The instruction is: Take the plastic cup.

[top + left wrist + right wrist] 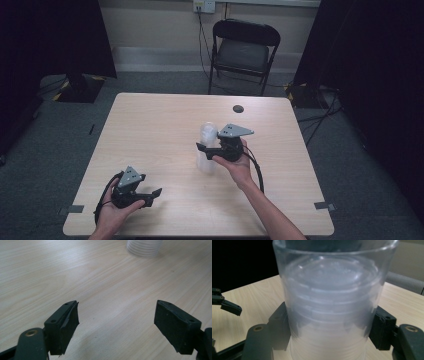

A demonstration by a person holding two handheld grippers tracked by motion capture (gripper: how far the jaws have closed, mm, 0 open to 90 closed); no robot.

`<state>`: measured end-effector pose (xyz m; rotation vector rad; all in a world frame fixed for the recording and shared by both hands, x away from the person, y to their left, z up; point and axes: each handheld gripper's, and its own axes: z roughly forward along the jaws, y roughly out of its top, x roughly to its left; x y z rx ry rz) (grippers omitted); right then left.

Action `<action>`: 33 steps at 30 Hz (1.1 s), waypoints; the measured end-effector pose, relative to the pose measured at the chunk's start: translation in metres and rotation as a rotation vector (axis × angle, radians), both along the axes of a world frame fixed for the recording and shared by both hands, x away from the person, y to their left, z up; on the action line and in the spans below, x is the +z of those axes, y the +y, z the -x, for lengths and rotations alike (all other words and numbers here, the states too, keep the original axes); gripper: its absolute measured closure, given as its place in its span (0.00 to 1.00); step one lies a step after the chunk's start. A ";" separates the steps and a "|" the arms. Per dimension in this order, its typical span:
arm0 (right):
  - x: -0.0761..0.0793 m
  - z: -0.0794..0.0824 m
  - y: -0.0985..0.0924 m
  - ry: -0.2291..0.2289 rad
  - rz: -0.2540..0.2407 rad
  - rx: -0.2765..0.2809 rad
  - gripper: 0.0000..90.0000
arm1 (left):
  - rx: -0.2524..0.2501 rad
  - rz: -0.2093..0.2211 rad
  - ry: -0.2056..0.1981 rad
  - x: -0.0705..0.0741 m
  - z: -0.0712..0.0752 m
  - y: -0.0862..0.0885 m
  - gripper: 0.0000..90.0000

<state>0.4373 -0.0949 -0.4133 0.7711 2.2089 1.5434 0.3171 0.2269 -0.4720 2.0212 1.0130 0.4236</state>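
A stack of translucent plastic cups (206,145) stands upright near the middle of the wooden table (150,125). My right gripper (206,153) comes at it from the right, held level in the person's hand. In the right gripper view the cup stack (329,302) sits between the jaws of the right gripper (329,332), and both black pads lie against its sides. My left gripper (153,196) rests near the table's front left, jaws wide apart. Between the jaws of the left gripper (116,322) is only bare wood, with the base of the cup stack (143,248) farther off.
A black folding chair (243,52) stands beyond the table's far edge. A small dark round mark (238,108) sits on the table near its far right side. Cables trail from both grippers. Dark curtains hang at both sides of the room.
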 end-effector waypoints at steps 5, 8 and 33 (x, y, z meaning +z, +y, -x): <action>0.005 0.000 -0.001 -0.004 -0.018 0.000 0.35 | 0.003 0.006 0.002 0.000 0.000 0.000 0.22; 0.007 -0.001 -0.002 -0.004 -0.025 -0.001 0.35 | 0.003 0.002 0.001 0.000 0.000 0.000 0.22; 0.037 -0.003 -0.005 -0.015 -0.065 0.002 0.35 | 0.010 0.010 0.012 -0.001 -0.001 0.001 0.22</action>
